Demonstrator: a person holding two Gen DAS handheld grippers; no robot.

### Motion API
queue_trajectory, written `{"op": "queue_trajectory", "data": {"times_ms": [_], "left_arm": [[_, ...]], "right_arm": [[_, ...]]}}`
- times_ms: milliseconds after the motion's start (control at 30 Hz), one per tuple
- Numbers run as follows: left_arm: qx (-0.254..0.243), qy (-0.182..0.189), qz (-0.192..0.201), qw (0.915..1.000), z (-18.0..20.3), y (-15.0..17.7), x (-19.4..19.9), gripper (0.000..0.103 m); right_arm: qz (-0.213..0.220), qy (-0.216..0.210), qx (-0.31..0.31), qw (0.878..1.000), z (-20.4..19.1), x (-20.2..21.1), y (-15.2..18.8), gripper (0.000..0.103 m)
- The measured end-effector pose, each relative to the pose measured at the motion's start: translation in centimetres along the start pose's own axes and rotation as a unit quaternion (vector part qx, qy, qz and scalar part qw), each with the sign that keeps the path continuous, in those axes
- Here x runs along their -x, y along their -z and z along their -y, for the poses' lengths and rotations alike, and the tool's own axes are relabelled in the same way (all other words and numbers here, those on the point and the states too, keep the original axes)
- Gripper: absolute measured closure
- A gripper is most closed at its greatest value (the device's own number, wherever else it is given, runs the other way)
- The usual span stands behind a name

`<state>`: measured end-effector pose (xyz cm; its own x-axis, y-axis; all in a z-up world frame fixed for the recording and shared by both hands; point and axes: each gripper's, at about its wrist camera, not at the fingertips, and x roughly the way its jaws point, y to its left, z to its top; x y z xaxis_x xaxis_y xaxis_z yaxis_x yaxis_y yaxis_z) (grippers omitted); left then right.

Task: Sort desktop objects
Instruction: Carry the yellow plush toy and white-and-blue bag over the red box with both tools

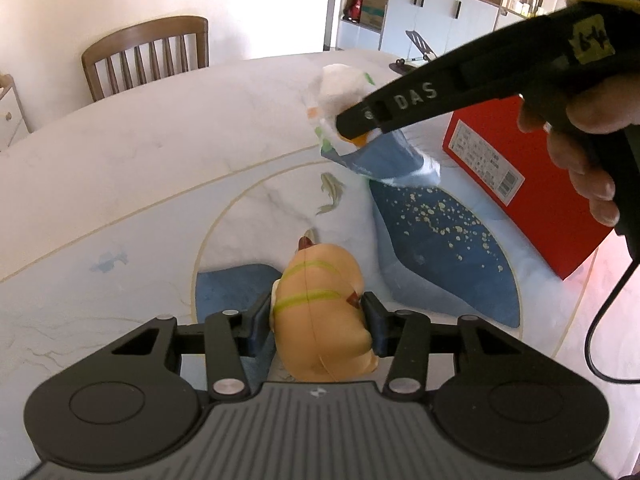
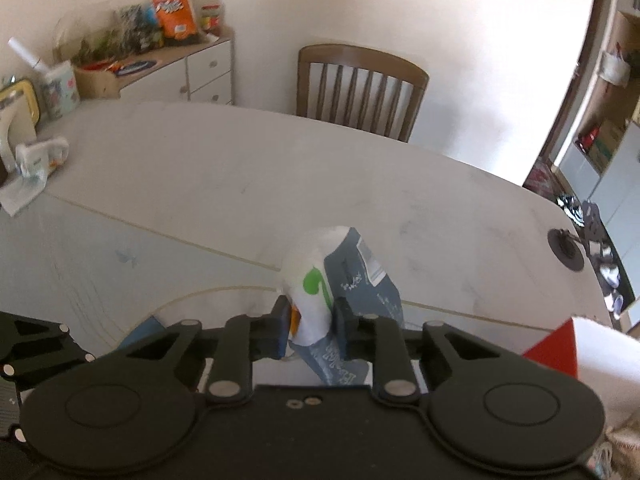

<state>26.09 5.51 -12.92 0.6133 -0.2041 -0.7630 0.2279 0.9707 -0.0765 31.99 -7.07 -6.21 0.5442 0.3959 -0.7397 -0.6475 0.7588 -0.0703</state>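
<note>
The left tongs (image 1: 318, 320) pinch a tan squishy bread-shaped toy (image 1: 324, 312) near the middle of the white patterned bench (image 1: 140, 168). The right tongs (image 2: 310, 322) clamp a crumpled blue-and-white plastic packet (image 2: 320, 280), lifted beside a red cardboard box (image 1: 532, 184).

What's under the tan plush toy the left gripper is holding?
Under the plush toy, a blue patch of the table's print shows at its left. Whatever lies directly beneath is hidden by the toy and gripper body.
</note>
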Motion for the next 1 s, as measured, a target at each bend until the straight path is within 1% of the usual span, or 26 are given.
{"op": "queue_trajectory", "data": {"times_ms": [200,567,1000], "left_arm": [[0.005,-0.004,0.008,0.9999,-0.2,-0.6,1.0,0.057],[0.008,-0.019,0.020,0.9996,0.1,-1.6,3.8,0.057],[0.000,-0.026,0.028,0.9993,1.4,-2.1,6.9,0.057]], "right_arm": [[0.004,-0.009,-0.039,0.999,1.2,1.2,0.1,0.087],[0.014,-0.029,-0.096,0.995,2.6,3.7,0.7,0.088],[0.031,-0.052,-0.139,0.988,3.1,7.7,2.2,0.088]]}}
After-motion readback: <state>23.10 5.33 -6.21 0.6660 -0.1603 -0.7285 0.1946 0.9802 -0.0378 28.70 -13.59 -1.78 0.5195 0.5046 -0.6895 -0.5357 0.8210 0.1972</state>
